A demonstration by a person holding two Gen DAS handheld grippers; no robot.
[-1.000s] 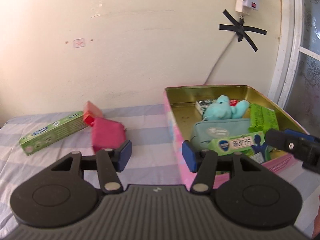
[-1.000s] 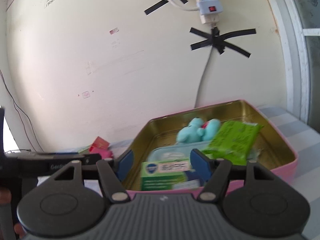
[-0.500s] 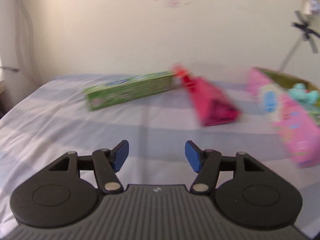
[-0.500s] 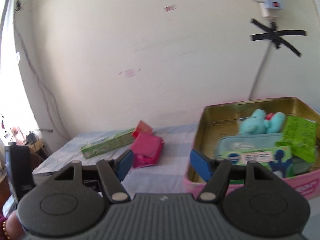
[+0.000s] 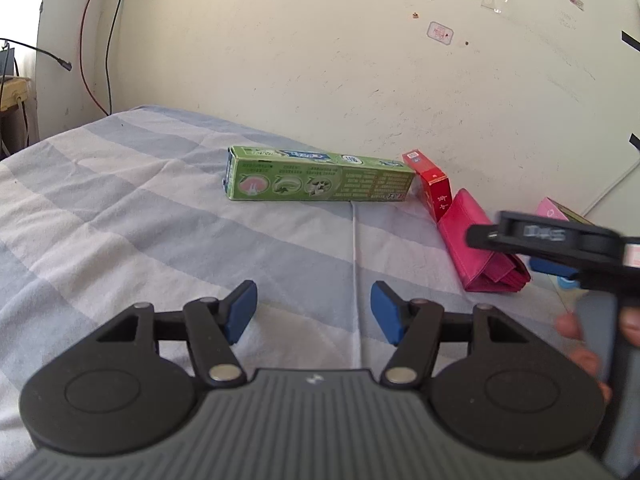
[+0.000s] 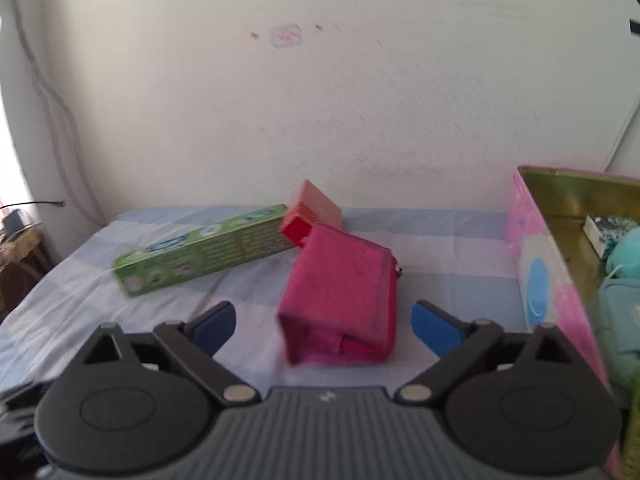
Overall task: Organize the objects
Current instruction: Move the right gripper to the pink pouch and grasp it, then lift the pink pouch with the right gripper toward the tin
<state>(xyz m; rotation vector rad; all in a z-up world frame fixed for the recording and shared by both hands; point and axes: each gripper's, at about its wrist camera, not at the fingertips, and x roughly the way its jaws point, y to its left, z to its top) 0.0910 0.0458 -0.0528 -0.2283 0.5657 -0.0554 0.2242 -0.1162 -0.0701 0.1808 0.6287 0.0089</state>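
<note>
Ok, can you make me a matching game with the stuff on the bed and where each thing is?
Things:
1. green toothpaste box
2. pink pouch
3. small red box
4. teal plush toy

Places:
A. inside the pink tin
B. lying long on the striped sheet, far left
C. between the right gripper fingers
D. tilted against the toothpaste box's end

Pairs: 1-B, 2-C, 3-D, 4-A

Left claw (image 5: 313, 312) spread, empty; right claw (image 6: 322, 323) spread wide, empty.
</note>
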